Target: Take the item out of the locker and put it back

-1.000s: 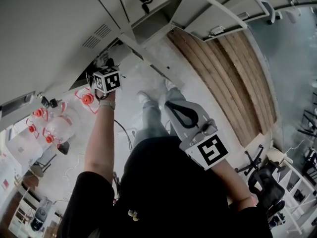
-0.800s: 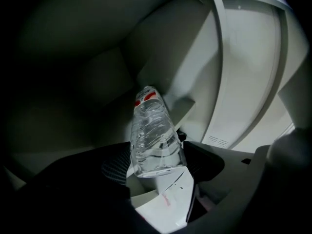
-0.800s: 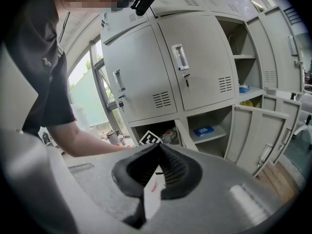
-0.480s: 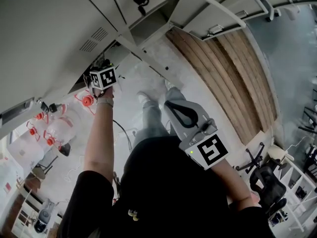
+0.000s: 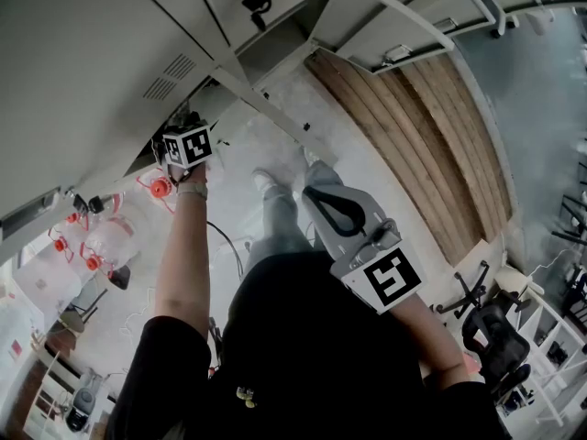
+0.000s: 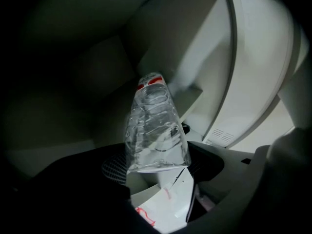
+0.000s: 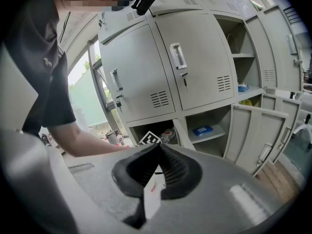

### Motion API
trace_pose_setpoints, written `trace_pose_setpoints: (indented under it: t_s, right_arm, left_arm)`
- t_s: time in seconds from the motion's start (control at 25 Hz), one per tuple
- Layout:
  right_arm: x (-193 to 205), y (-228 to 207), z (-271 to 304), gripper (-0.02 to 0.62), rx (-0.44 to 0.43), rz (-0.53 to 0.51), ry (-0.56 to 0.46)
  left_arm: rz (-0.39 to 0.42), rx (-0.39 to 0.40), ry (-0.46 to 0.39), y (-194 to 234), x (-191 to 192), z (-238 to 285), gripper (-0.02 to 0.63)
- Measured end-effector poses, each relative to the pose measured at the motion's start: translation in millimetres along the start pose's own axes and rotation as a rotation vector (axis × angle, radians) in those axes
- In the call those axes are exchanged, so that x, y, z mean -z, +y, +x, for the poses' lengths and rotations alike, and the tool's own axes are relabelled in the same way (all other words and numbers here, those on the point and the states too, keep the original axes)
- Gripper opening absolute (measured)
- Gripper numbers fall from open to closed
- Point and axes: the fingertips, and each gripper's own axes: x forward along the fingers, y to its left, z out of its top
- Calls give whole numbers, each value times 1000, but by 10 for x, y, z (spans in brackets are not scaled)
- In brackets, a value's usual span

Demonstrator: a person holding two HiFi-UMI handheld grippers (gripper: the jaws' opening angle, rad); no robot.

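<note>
Clear ribbed plastic, with a red band near its far end, is what the left gripper has between its jaws: a transparent water bottle, clamped at its wide base, with its narrow end pointing deeper into the grey metal locker. The bottle lies inside the locker's dark lowest open compartment, and the left gripper view does not show whether it rests on the compartment floor or hangs just above it. In the head view the left arm reaches down to that low opening, the gripper's marker cube at its mouth.

The right gripper is pressed shut on nothing and sits well away from the locker, near the person's body.

As a judgement, the task is in mid-course. The bottle is grasped but not clear of the locker, and nothing here tells whether this is the lift-out or the return. Either way, a release inside the compartment is left to do.
</note>
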Motion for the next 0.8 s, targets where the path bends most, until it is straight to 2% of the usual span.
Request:
trace_pose_setpoints:
  t_s: [0.08,0.24,0.48,0.8]
  right_arm:
    - [-4,-1,-1,-2,-1,-1,-2]
    - [-1,3,-5,-3,-2,3,1]
    - [16,-4,-26,-2,3,5,0]
    - [2,6,-54,-2,-8,-1,-8]
  left_arm:
    - [17,2,9,-13,-6,12,352]
    - [3,58,10,-133,71,207,353]
    - [-10,61,-1,-139,66,186,337]
    - [-94,134,-25,-297,162,-40,327]
